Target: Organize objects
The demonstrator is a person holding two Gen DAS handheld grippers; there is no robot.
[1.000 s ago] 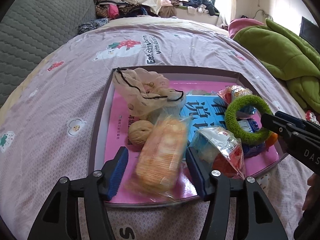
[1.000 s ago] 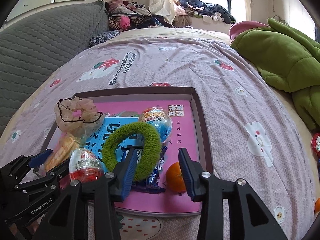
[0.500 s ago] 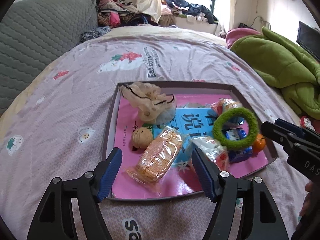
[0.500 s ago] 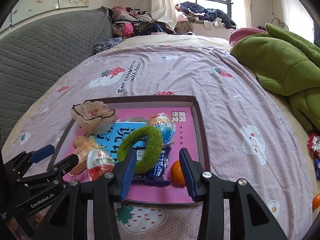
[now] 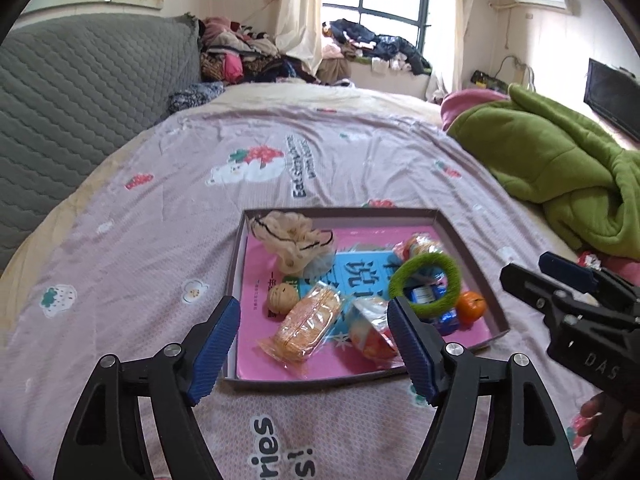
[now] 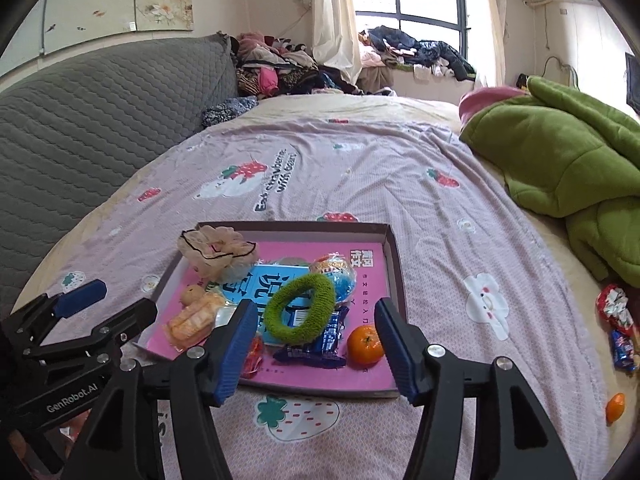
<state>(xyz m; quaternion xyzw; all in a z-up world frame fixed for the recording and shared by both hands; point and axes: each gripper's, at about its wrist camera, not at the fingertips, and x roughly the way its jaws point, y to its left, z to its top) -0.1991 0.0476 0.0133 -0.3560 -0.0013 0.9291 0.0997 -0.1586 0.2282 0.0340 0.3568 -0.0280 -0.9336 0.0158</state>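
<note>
A shallow brown box (image 5: 236, 280) (image 6: 394, 264) with a pink and blue book inside lies on the bed. It holds a beige scrunchie (image 5: 290, 238), a walnut (image 5: 282, 298), a wrapped biscuit pack (image 5: 308, 324) (image 6: 192, 322), a red snack pack (image 5: 370, 332), a green fuzzy ring (image 5: 426, 284) (image 6: 300, 308), a blue wrapper (image 6: 320, 344) and an orange (image 5: 471, 307) (image 6: 364, 345). My left gripper (image 5: 314, 344) is open and empty above the box's near edge. My right gripper (image 6: 316, 346) is open and empty, also held back from the box.
A green blanket (image 6: 560, 160) lies at the right. Loose snack packs (image 6: 616, 320) and another orange (image 6: 615, 407) lie on the bed at the right. A grey quilted headboard (image 5: 80, 100) is at the left; clothes are piled at the far end.
Both grippers have pulled back and up from the box. The left gripper let go of the biscuit pack, which now lies in the box. The right gripper's jaws have opened wider.
</note>
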